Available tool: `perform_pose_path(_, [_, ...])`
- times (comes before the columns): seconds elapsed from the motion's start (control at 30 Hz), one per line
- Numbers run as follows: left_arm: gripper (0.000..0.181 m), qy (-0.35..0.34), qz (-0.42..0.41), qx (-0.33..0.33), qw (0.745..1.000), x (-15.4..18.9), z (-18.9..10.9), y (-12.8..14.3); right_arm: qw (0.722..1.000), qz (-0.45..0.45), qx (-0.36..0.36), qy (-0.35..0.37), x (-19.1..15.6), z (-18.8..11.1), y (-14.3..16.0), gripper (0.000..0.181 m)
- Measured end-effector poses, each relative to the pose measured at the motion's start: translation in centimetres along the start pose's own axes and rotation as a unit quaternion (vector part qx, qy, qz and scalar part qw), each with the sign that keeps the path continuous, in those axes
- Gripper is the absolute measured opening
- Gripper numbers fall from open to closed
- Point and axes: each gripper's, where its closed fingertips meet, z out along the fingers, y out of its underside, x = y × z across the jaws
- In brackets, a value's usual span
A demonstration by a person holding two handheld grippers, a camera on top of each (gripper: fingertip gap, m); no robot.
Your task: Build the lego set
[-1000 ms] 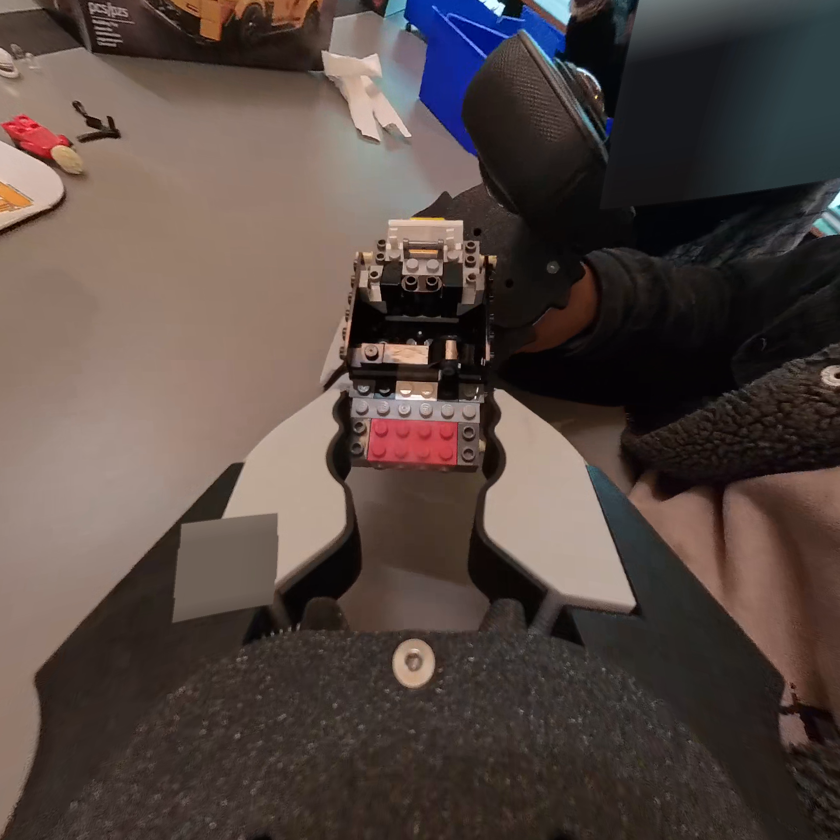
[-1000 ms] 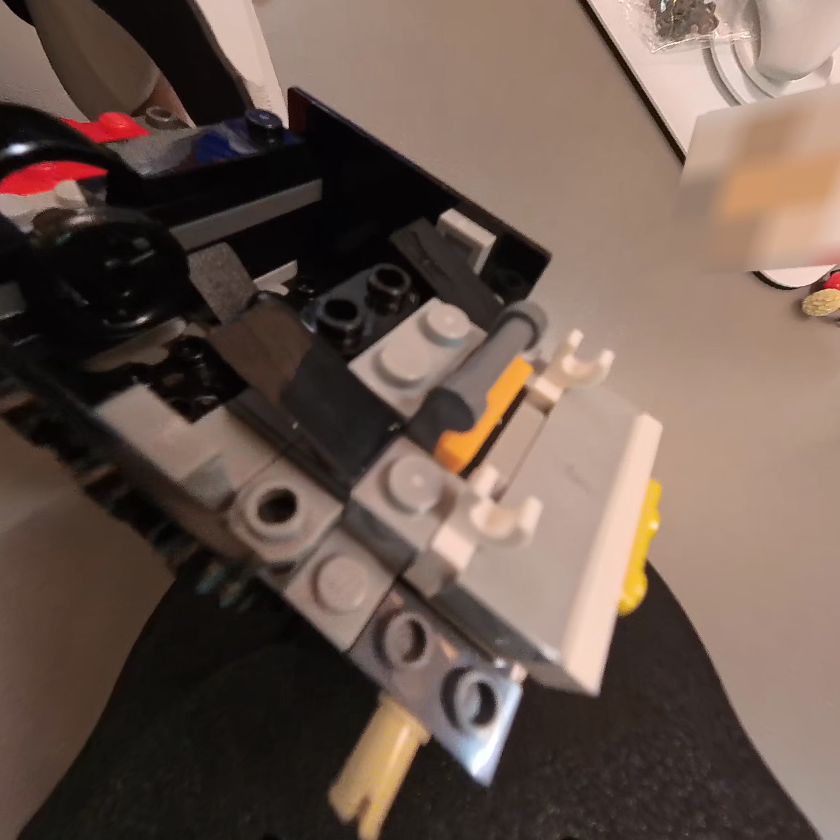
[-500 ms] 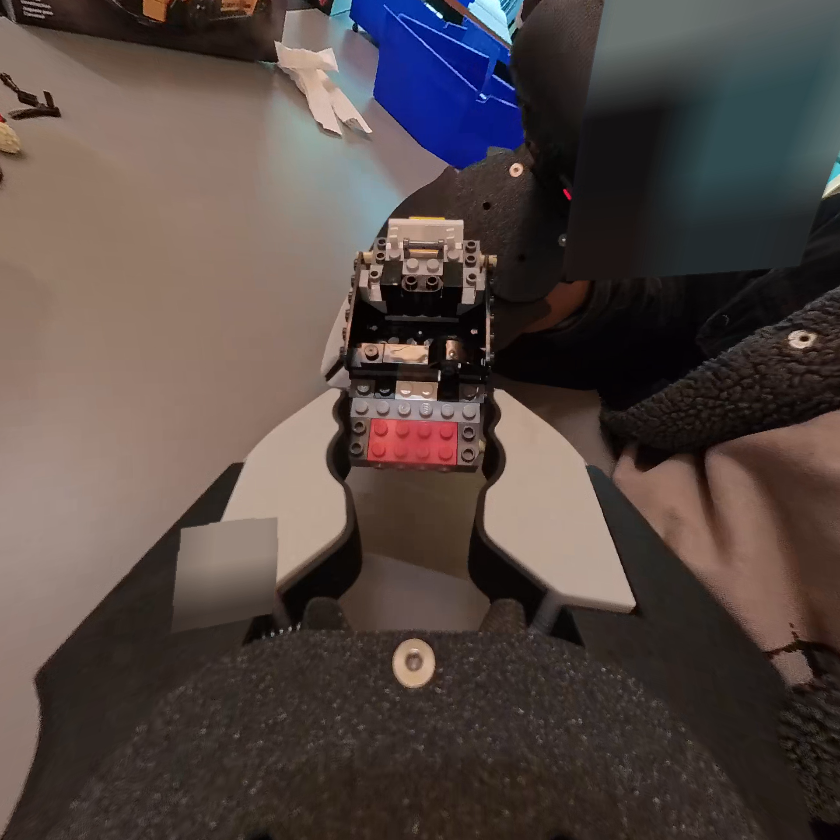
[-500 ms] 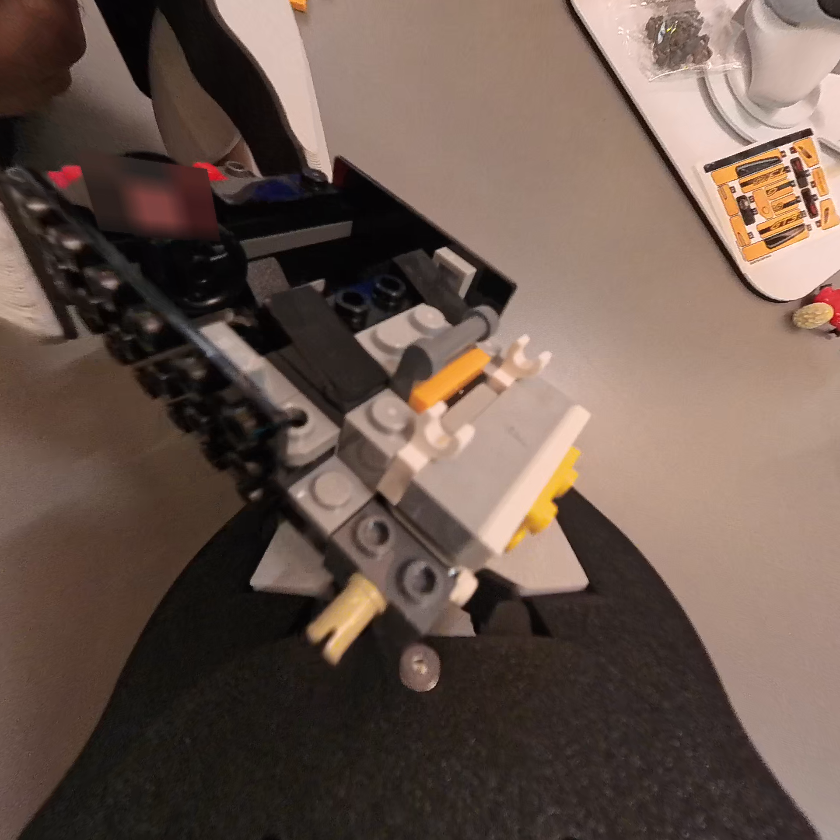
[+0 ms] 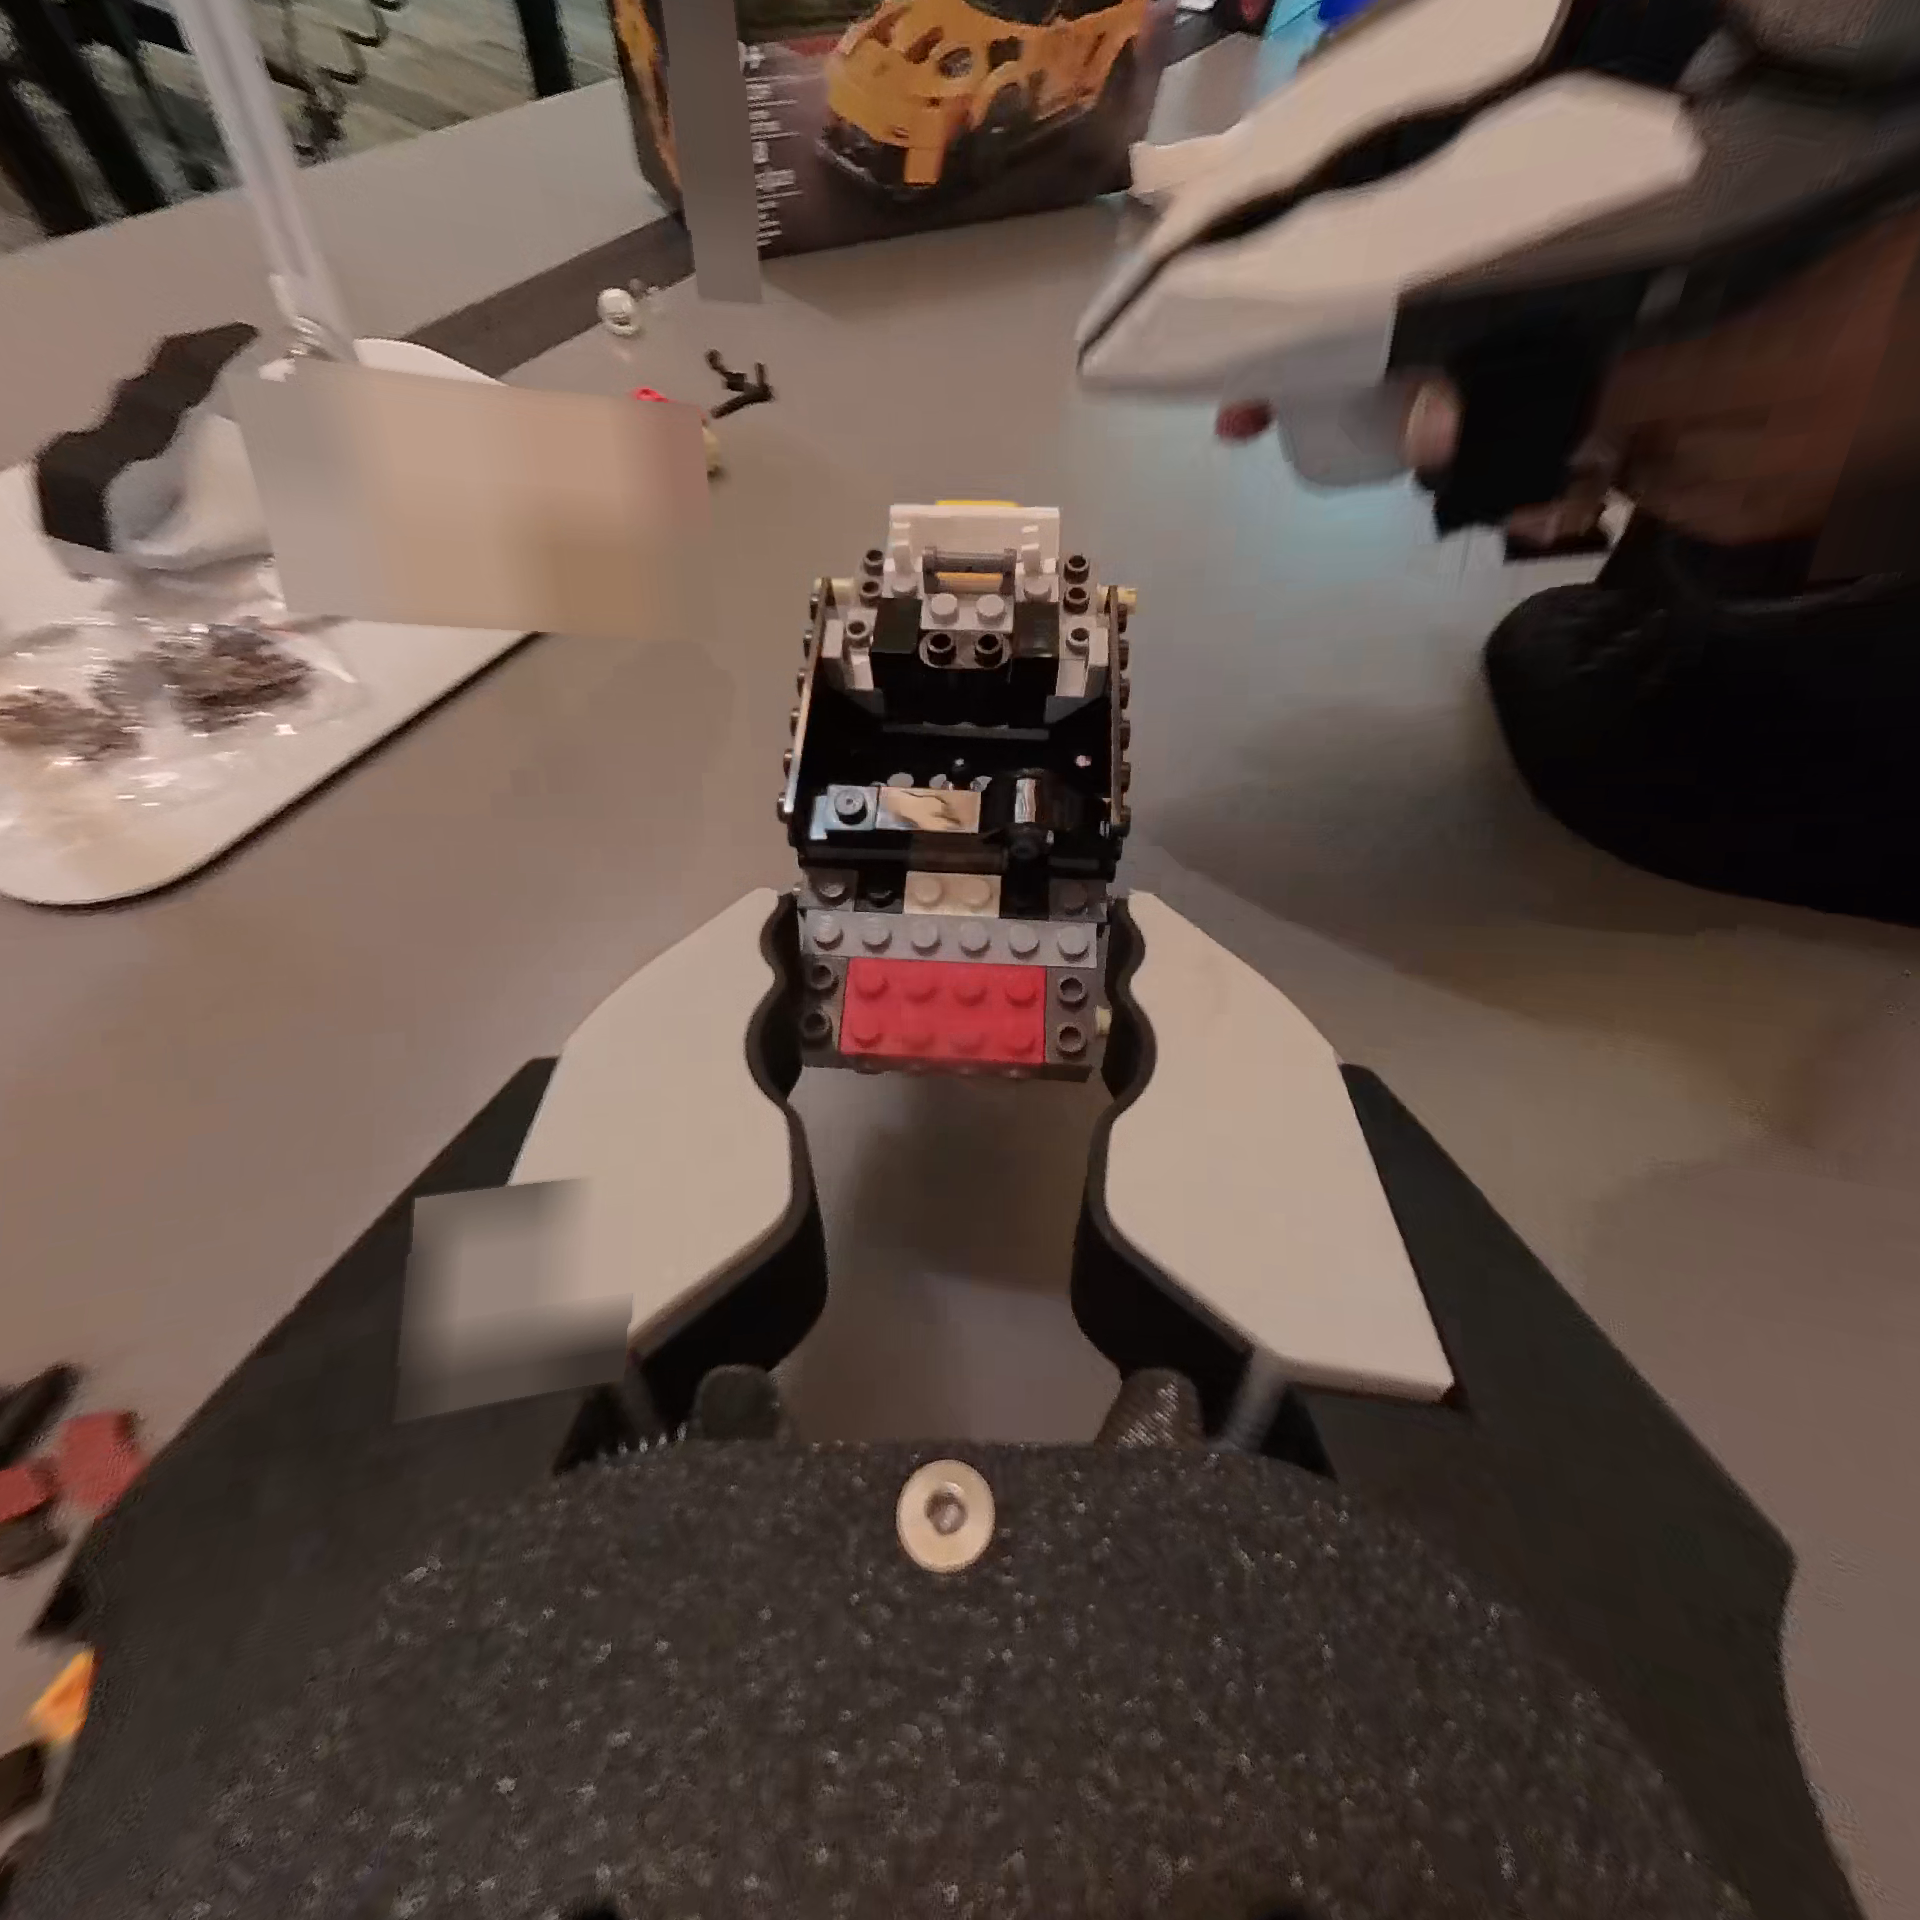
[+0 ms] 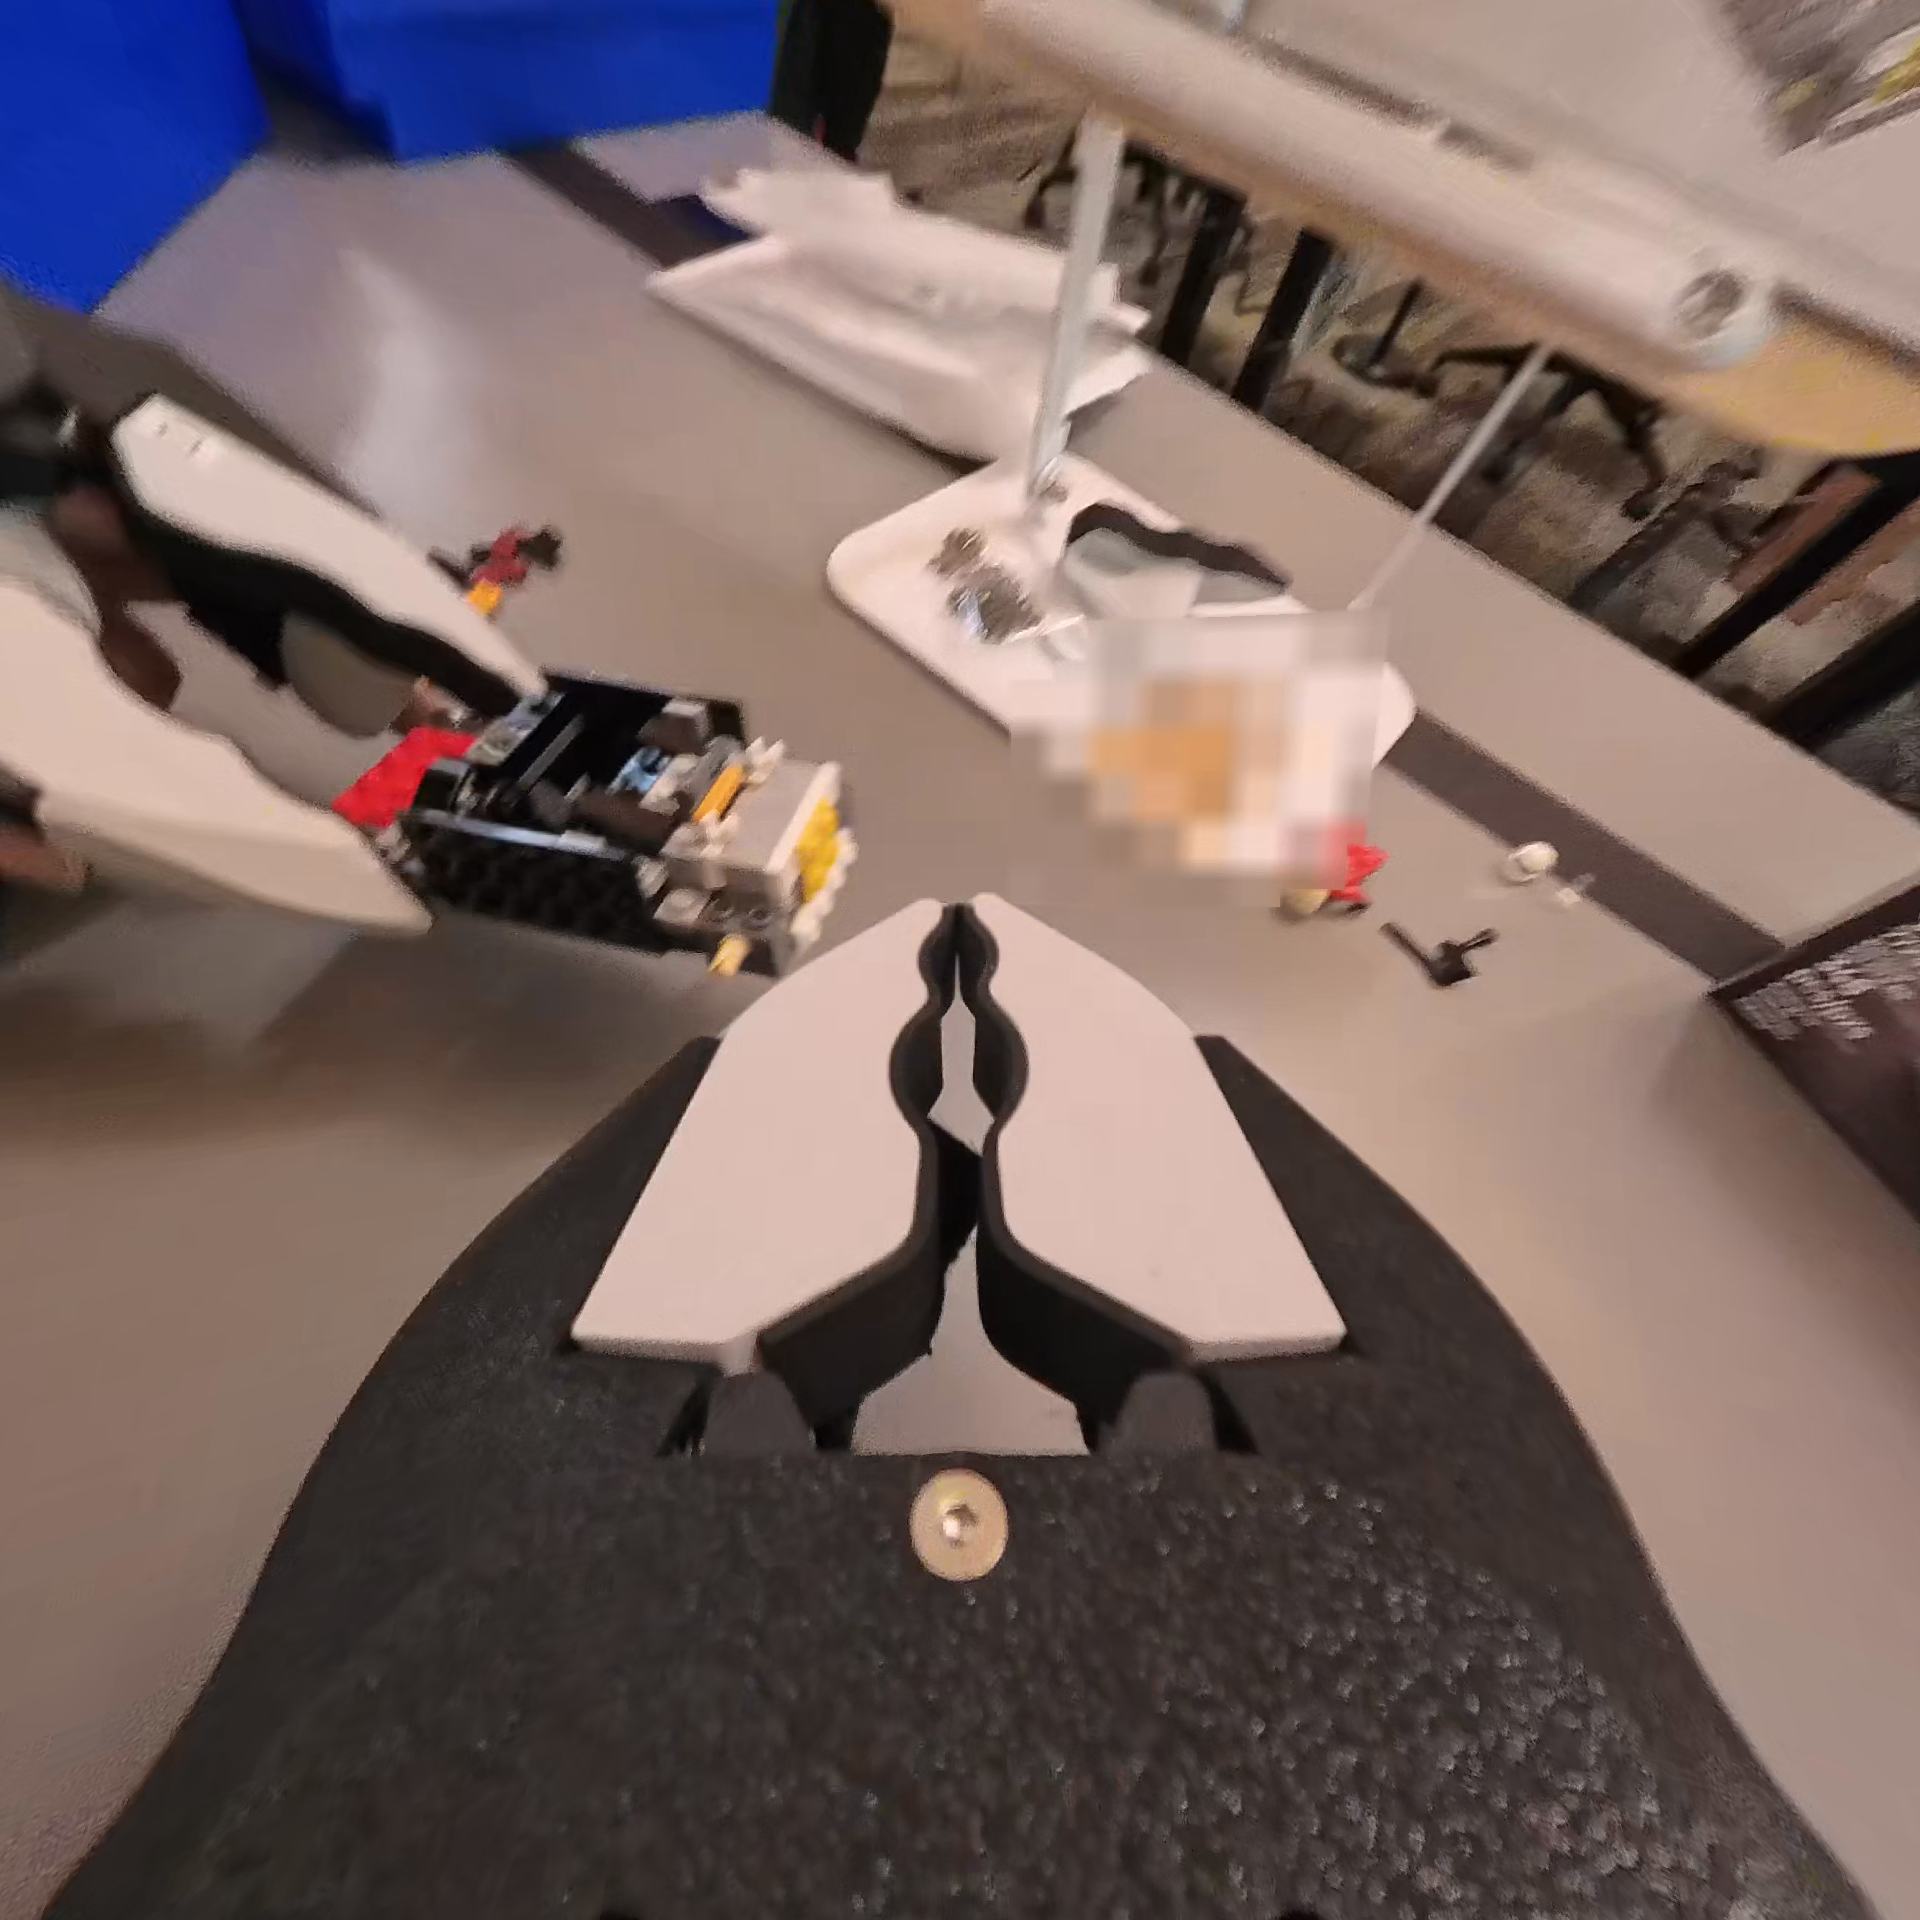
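My left gripper (image 5: 951,925) is shut on the rear end of the partly built lego car (image 5: 956,748), a black and grey chassis with a red plate, a white front and a yellow piece. It holds the car just above the grey table. In the right wrist view the left gripper (image 6: 473,800) and the car (image 6: 623,821) are at the left. My right gripper (image 6: 956,914) is shut and empty, a short way right of the car's front. It shows blurred in the left wrist view (image 5: 1112,322) at the upper right.
A white tray (image 5: 343,748) with bags of small parts lies at the left, and also shows in the right wrist view (image 6: 894,582). The lego box (image 5: 935,114) stands behind. Loose pieces (image 6: 1444,951) and a red piece (image 6: 1356,862) lie on the table. A dark sleeve (image 5: 1714,727) rests at the right.
The right gripper has drawn back from the car, which was pressed close over it, and is now clear of it and shut. The left gripper has swung the car toward the tray side.
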Motion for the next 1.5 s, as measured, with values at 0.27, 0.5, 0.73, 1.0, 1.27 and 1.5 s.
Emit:
perform_pose_path(0.27, [0.056, -0.020, 0.044, -0.037, 0.998, -0.3, 0.4, 1.4, 0.980, 0.003, 0.151, 0.126, 6.8, -0.1, -10.4, 0.000])
perform_pose_path(0.5, [0.056, -0.002, 0.115, -0.083, 0.990, 1.1, 1.5, 3.1, 0.963, -0.008, 0.206, 0.174, 12.0, 2.2, -18.1, 0.000])
perform_pose_path(0.73, [0.056, -0.006, 0.143, -0.103, 0.984, 1.0, 2.0, 3.9, 0.958, 0.012, 0.192, 0.213, 15.3, 4.8, -17.3, 0.000])
perform_pose_path(1.0, [0.056, -0.006, 0.137, -0.098, 0.986, 0.8, 2.1, 3.9, 0.958, 0.004, 0.192, 0.215, 15.8, 5.8, -17.1, 0.000])
perform_pose_path(1.27, [0.056, -0.007, 0.138, -0.104, 0.985, 0.7, 2.2, 4.1, 0.960, 0.003, 0.189, 0.206, 15.6, 5.8, -16.9, 0.001])
perform_pose_path(1.5, [0.056, -0.012, 0.142, -0.120, 0.983, 0.6, 2.3, 4.6, 0.964, -0.007, 0.181, 0.194, 14.3, 5.3, -16.0, 0.003])
